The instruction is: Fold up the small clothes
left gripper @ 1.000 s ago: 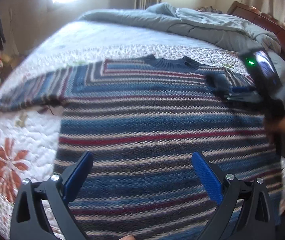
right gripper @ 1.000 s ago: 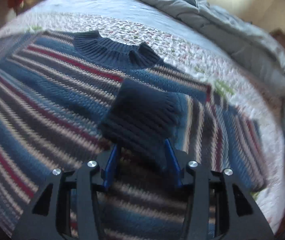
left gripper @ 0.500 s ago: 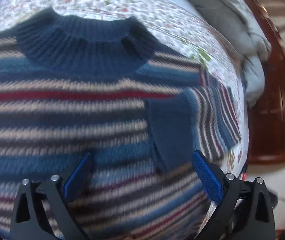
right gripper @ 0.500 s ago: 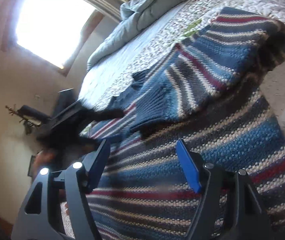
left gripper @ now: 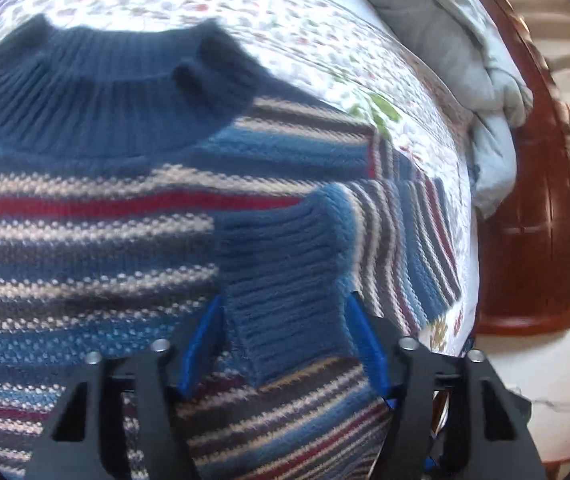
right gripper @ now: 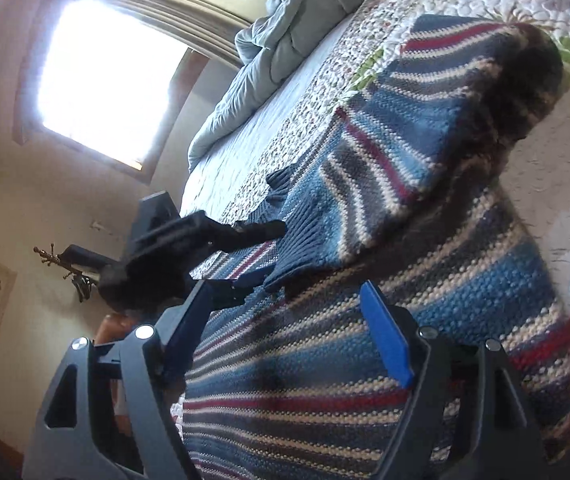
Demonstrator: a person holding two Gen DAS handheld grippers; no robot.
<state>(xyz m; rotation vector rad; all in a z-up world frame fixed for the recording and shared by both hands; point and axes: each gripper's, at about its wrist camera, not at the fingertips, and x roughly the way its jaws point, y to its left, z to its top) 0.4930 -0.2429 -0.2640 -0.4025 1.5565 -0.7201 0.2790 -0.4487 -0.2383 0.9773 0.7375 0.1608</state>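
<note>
A striped blue, red and cream knit sweater lies flat on the bed, navy collar at the top. Its right sleeve is folded over the body, with the navy ribbed cuff toward me. My left gripper is shut on that cuff, its blue pads on either side. In the right wrist view the sweater fills the lower frame and the folded sleeve lies across it. My right gripper is open and empty above the sweater body. The left gripper shows there at the cuff.
A quilted floral bedspread covers the bed. A rumpled grey duvet lies along the far side beside a wooden headboard. In the right wrist view a bright window and the duvet are beyond.
The right gripper let go of the sleeve cuff, opened and swung away. The left gripper moved in over the sweater and closed on the cuff.
</note>
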